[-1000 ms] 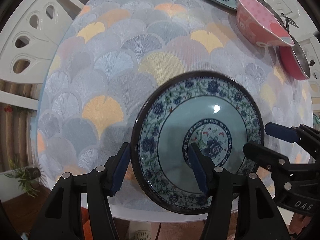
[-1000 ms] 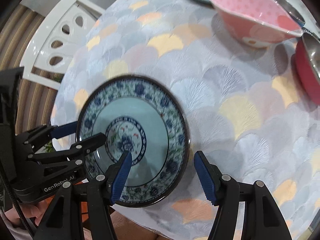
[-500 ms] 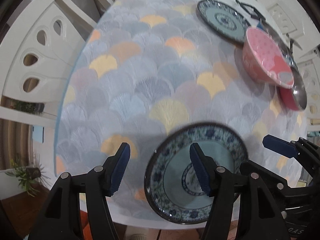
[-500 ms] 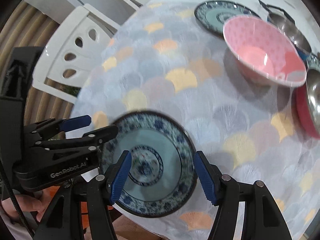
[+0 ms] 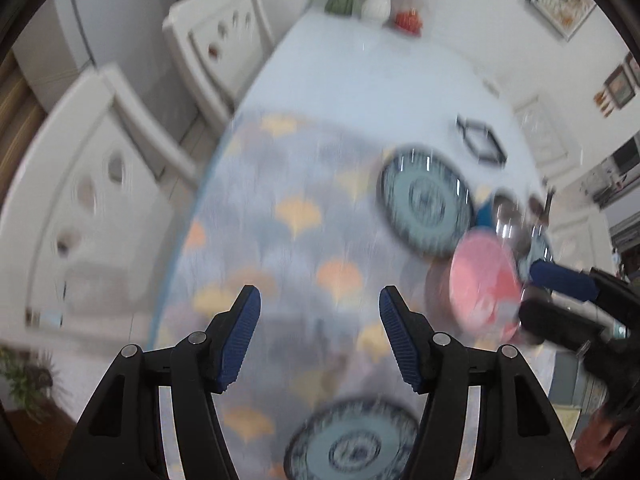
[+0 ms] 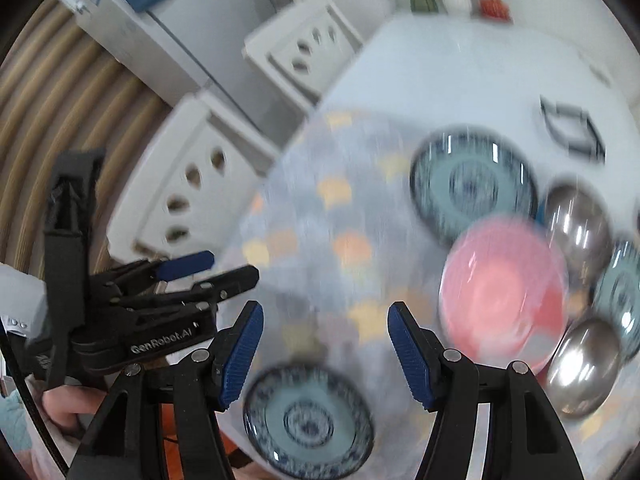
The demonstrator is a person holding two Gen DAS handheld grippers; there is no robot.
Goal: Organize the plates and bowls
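Left gripper point(image 5: 320, 336) jaws apart, nothing between them. Right gripper point(image 6: 325, 350) likewise parted and empty. Blue-patterned plate point(image 6: 308, 420) lies on the tablecloth point(image 5: 288, 248) just below both. Second patterned plate point(image 5: 426, 204) and pink bowl point(image 6: 504, 296) ahead, to the right.

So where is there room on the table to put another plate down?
The patterned tablecloth is bare between the near blue-patterned plate and the far blue-patterned plate. It is crowded on the right around the pink bowl and the shiny steel bowls.
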